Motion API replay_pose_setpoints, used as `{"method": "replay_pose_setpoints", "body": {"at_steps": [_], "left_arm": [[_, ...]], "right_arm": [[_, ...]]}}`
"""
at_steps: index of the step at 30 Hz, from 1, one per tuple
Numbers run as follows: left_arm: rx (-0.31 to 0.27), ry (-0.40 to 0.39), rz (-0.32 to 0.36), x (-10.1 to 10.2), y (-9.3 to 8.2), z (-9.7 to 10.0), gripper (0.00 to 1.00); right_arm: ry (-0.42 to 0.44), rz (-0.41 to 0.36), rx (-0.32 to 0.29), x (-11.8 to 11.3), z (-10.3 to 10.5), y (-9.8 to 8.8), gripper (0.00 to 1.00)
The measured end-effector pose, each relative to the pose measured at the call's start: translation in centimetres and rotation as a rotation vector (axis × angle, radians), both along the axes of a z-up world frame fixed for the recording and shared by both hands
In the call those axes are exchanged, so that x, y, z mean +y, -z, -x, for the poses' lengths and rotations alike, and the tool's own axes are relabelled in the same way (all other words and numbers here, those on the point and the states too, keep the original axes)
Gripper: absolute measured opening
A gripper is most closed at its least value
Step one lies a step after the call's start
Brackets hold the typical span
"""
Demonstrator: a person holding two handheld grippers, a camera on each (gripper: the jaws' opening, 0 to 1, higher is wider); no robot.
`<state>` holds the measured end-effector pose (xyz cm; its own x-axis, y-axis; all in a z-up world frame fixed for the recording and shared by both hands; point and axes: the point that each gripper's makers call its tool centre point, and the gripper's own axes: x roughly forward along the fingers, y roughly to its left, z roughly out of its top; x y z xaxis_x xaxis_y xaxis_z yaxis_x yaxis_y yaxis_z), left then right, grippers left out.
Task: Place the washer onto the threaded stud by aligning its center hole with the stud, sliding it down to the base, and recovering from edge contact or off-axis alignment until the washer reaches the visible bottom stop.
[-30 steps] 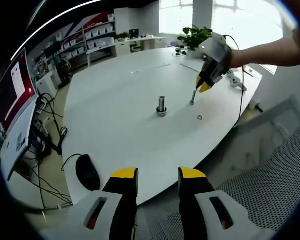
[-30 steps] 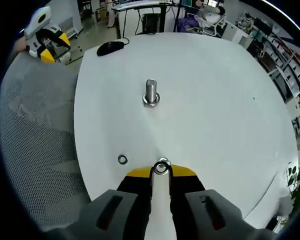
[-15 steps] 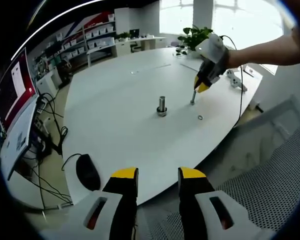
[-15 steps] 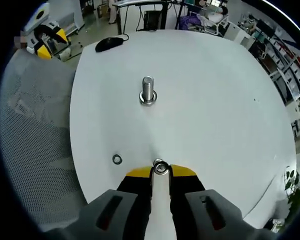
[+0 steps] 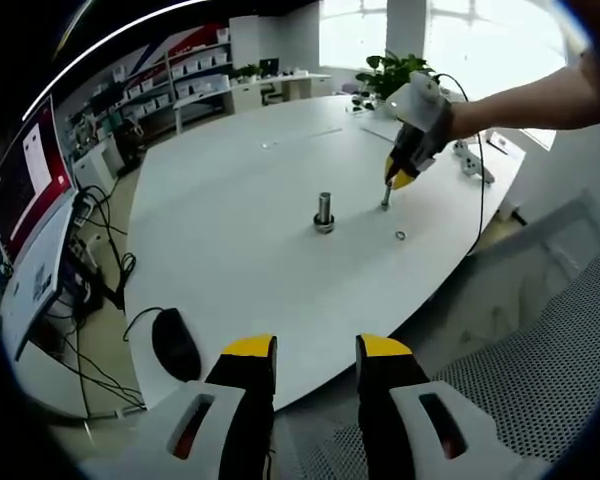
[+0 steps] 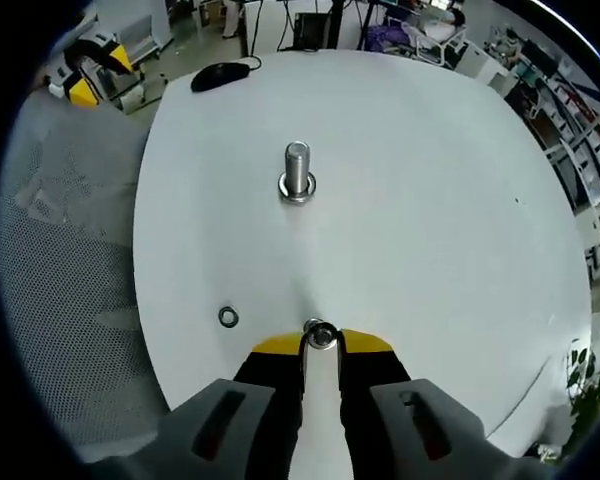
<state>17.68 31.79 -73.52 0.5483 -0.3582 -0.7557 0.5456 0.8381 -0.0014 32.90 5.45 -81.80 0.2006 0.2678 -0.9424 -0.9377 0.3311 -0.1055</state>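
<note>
The right gripper (image 6: pixel 321 342), clamped on a slim stud (image 6: pixel 321 334), and the idle, parted left gripper (image 5: pixel 316 350) left the washer (image 6: pixel 228 317) unfetched.

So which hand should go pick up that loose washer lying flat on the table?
Right. The right tongs are over the table with the loose washer close beside them, though their jaws are shut on a small stud. The left tongs hang open off the table's near edge, far away.

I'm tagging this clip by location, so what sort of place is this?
Probably an office or lab workroom: a big white table with a computer mouse, shelves of bins along the wall, and a potted plant near bright windows.
</note>
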Motion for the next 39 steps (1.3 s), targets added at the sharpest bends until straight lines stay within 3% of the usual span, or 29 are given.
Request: {"method": "replay_pose_setpoints", "body": {"at_steps": [26, 39], "left_arm": [[0.007, -0.008, 0.007, 0.0, 0.0, 0.0, 0.29], [0.009, -0.007, 0.004, 0.0, 0.1, 0.0, 0.29]], "right_arm": [[0.036, 0.06, 0.066, -0.9, -0.3, 4.1, 0.15], [0.064, 0.05, 0.076, -0.9, -0.2, 4.4, 0.19]]}}
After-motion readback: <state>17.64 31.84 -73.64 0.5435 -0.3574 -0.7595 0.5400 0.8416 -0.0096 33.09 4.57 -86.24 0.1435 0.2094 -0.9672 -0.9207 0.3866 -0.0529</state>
